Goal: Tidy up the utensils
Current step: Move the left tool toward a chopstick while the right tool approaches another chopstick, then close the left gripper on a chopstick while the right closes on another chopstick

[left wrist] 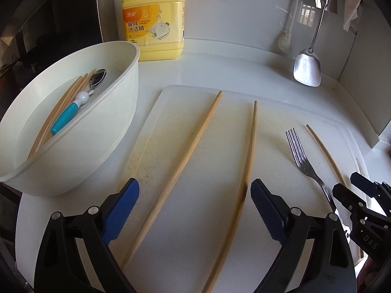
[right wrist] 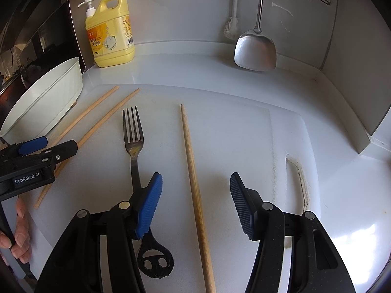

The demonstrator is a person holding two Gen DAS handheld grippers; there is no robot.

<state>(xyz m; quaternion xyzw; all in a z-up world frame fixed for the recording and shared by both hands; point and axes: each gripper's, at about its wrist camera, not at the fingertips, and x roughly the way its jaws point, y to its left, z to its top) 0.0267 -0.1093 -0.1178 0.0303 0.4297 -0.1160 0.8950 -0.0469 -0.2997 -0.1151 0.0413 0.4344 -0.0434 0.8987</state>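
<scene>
On the white cutting board (left wrist: 207, 146) lie two wooden chopsticks (left wrist: 193, 144) (left wrist: 251, 146), both between the wide fingers of my open left gripper (left wrist: 194, 183); neither pad presses on them. A steel fork (left wrist: 299, 153) and a third chopstick (left wrist: 325, 151) lie to the right. In the right wrist view my right gripper (right wrist: 195, 178) is open over that chopstick (right wrist: 189, 151), pads apart from it. The fork (right wrist: 133, 131) runs under its left finger. A pale bowl (left wrist: 73, 158) at the left holds several chopsticks, a spoon (left wrist: 97, 78) and a blue-handled utensil (left wrist: 66, 119).
A yellow detergent bottle (left wrist: 152, 22) stands at the back by the wall. A steel spatula (left wrist: 307, 68) and a brush (left wrist: 284, 41) hang at the back right. A dark appliance (left wrist: 48, 24) borders the left. A person's hand (right wrist: 19, 232) grips the left gripper's handle.
</scene>
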